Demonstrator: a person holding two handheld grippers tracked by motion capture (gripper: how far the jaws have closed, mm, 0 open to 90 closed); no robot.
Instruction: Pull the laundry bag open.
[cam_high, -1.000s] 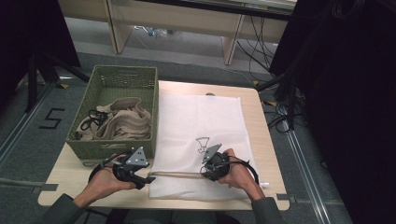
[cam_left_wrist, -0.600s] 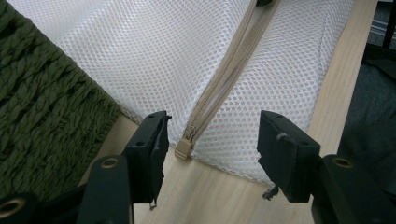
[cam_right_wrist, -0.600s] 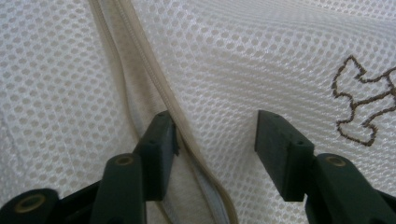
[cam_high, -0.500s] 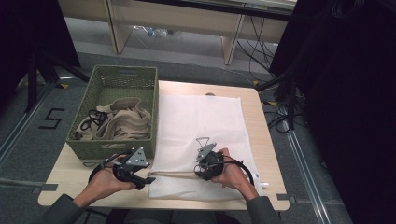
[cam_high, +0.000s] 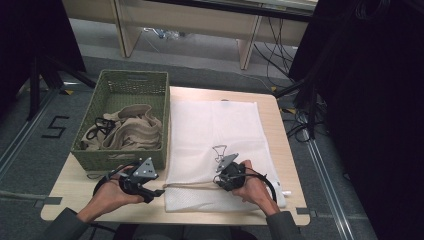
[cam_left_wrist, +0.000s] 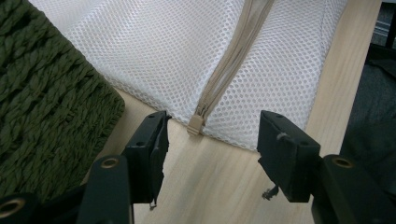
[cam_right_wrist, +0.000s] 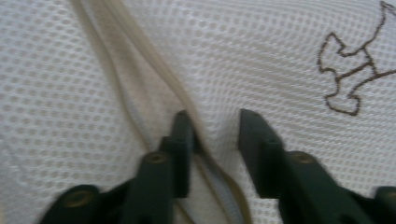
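A pale wooden table (cam_high: 280, 125) stands on grey floor (cam_high: 40, 120) (a "5" marked there). The white mesh bag (cam_high: 220, 130) lies flat beside a green basket (cam_high: 150, 85). The left gripper (cam_high: 150, 192) stands open before the zipper end (cam_left_wrist: 195, 125); the right gripper (cam_high: 223, 176), jaws just closing, has mesh between them, not yet clamped.

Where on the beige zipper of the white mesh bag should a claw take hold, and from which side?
Probably at the small beige end tab of the zipper, at the mesh bag's edge nearest the green basket. It sticks out over bare table, so the open left claw, already facing it, could come in level from that side.
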